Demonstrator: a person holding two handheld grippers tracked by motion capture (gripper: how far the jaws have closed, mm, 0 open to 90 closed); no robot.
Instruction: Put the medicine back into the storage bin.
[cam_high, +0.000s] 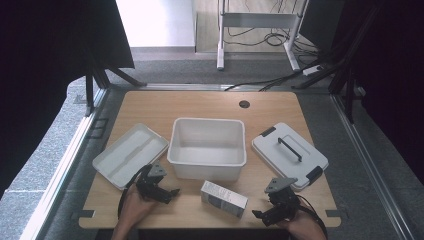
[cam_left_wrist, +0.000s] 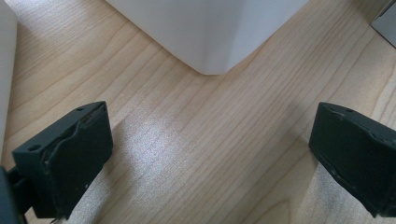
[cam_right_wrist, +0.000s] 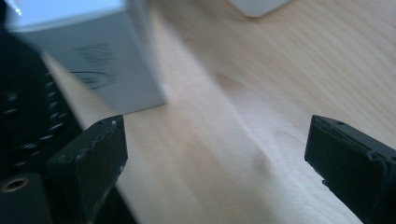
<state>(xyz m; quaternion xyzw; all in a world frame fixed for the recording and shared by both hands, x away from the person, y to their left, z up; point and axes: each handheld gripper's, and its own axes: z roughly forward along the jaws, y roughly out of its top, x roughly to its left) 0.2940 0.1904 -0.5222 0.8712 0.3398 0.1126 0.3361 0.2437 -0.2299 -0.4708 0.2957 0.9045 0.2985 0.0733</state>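
A small grey-white carton (cam_high: 223, 198) lies on its side near the table's front edge, just in front of the white bin (cam_high: 207, 147). My left gripper (cam_high: 172, 195) hovers left of the carton, pointing right, jaws open over bare wood (cam_left_wrist: 210, 154). In the left gripper view, the bin's near corner (cam_left_wrist: 210, 28) is ahead. My right gripper (cam_high: 259, 216) sits right of the carton at the front edge, pointing left. It is open with nothing between its jaws (cam_right_wrist: 215, 158). In the right gripper view, the carton (cam_right_wrist: 93, 60) stands ahead to the left, apart from the fingers.
A shallow white tray (cam_high: 130, 155) lies at the left of the bin. A white lid with a black handle (cam_high: 290, 155) lies at the right. The wooden table (cam_high: 210, 105) has a cable hole (cam_high: 244, 104) at the back. Black curtains flank the table.
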